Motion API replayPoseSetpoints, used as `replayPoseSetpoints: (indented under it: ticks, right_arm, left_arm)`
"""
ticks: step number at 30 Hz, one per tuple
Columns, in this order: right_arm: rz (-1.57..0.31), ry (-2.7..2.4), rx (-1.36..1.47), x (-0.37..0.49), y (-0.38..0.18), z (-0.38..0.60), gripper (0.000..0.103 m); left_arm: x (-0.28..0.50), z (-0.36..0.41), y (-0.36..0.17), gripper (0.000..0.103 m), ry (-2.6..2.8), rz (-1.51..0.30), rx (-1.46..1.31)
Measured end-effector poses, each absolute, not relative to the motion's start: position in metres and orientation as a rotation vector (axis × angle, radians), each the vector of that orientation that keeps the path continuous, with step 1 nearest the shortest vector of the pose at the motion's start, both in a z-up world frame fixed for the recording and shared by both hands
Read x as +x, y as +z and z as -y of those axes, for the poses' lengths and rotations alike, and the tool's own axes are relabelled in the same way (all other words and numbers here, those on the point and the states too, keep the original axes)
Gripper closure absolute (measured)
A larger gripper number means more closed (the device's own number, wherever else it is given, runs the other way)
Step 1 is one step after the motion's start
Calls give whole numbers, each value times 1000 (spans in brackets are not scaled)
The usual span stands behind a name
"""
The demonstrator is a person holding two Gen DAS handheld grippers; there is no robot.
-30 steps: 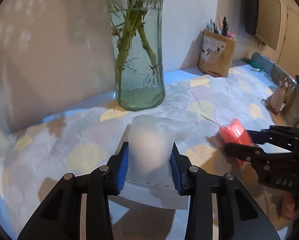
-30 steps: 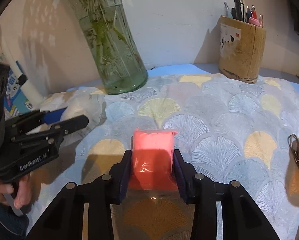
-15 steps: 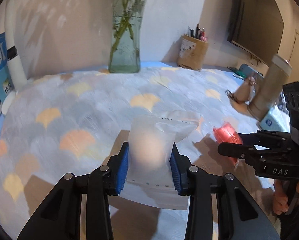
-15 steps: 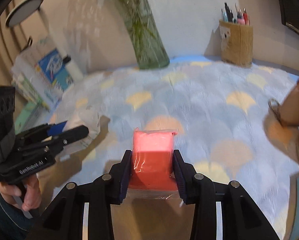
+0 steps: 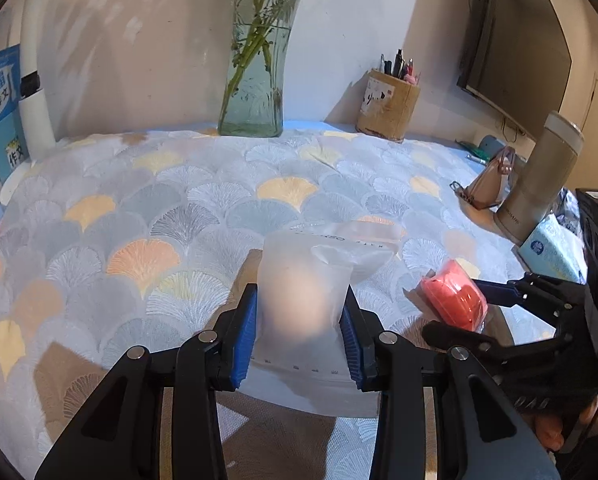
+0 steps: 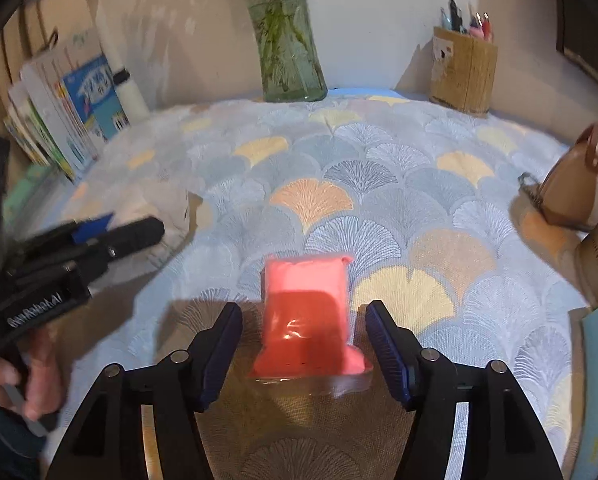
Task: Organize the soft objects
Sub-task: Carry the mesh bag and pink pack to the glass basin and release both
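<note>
My left gripper (image 5: 299,328) is shut on a frosted white pouch (image 5: 311,296) with something pale pink inside, held at the near side of the patterned tablecloth (image 5: 171,200). My right gripper (image 6: 304,344) is open, its jaws apart on either side of a red soft packet (image 6: 307,312) that rests on the cloth between them without touching the pads. The red packet also shows in the left wrist view (image 5: 453,300), between the right gripper's fingers. The left gripper shows in the right wrist view (image 6: 99,240), blurred.
A glass vase with green stems (image 5: 255,92) and a cardboard pen holder (image 5: 387,108) stand at the back wall. A tan small bag (image 6: 579,184), a metal flask (image 5: 539,184) and a tissue pack (image 5: 555,248) are on the right. Books (image 6: 71,112) stand at the left.
Both grippers pulled back from the vase toward the near side of the table. My right gripper opened and let go of the red packet, which now lies on the cloth.
</note>
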State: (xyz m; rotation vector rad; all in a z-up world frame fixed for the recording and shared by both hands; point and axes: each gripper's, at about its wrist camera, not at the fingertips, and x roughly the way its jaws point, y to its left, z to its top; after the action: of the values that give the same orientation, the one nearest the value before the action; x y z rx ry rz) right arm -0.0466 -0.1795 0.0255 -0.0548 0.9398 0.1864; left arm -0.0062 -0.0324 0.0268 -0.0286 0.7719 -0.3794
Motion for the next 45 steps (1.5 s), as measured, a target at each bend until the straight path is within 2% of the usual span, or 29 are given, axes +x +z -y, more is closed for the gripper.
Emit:
replayPoseSetpoints:
  ticks: [2,3,4,8,19,25,38,45]
  right_arm:
    - [-931,161,-84,-48,25,176,41]
    - [-922,148,-88,-49,26,176,55]
    - [-913,140,-84,-50,27,178,59]
    - [-873,95,-56,-54,34,185,62]
    - [-766,62,277,-93,71,266,64]
    - [-672,-5,293,-128,107,314,64]
    - [-555,-252,446,-190,147,445,64]
    - [-470,-411,519,-208,174,521,64]
  left_arm:
    - [-7,34,27,68,-379,-770,-17]
    - [-7,34,27,68,-379,-770,-16]
    - [-7,34,27,68,-378,-771,-16]
    - [-8,37,29,68,-355,-761,16]
    - [-27,107,68,68,-484,-696,10]
    - [-40,175,97,68,-559,-666,75]
    - [-87,327,145,68,-831,-581,182]
    - [-67,390,167,68,-913,-593,123]
